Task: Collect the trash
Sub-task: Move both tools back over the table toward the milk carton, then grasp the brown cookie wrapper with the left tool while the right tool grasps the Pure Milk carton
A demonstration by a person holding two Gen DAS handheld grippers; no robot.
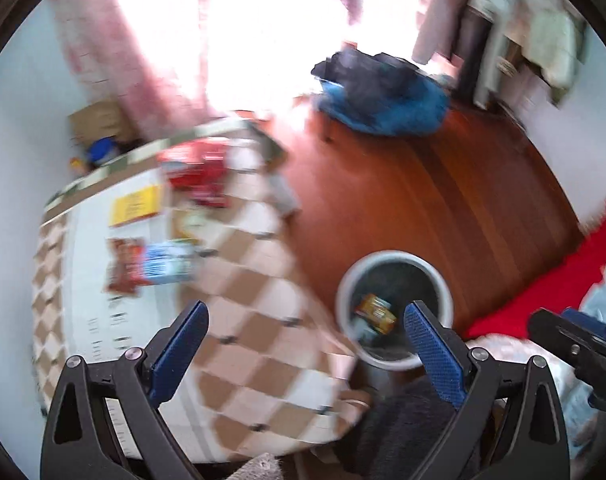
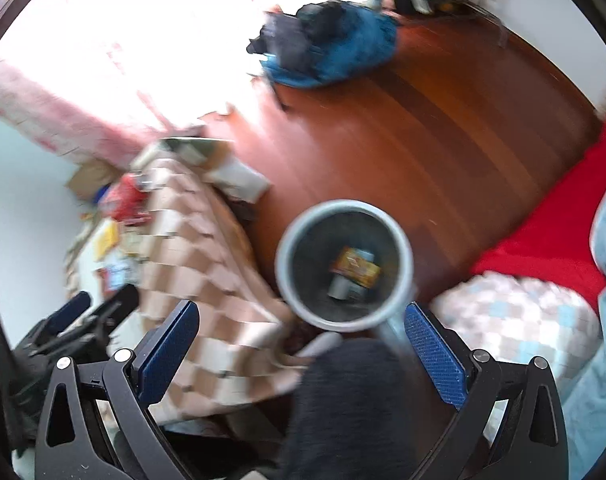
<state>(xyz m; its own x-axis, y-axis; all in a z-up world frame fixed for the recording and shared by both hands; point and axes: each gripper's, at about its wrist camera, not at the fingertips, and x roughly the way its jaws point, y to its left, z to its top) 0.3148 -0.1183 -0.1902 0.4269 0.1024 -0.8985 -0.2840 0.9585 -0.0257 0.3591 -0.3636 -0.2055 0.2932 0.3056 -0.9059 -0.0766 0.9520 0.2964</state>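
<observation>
I see both claws empty: left claw [image 1: 305, 318] spread, right claw [image 2: 302, 318] spread | snack wrappers [image 1: 151, 266] lie on desk [image 1: 263, 340], bin [image 2: 345, 266] on floor beside it | wrappers look light, crinkly, slippery; I'd pinch an edge.

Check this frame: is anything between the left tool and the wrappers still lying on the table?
Nothing visible. The left tool is open and empty above the checkered tablecloth; the wrappers lie ahead to its left with only bare cloth between. The bin stands on the floor to the right.

Grey round bin [image 2: 287, 240] upright on wood floor; orange wrapper [image 2: 355, 266] inside.
</observation>
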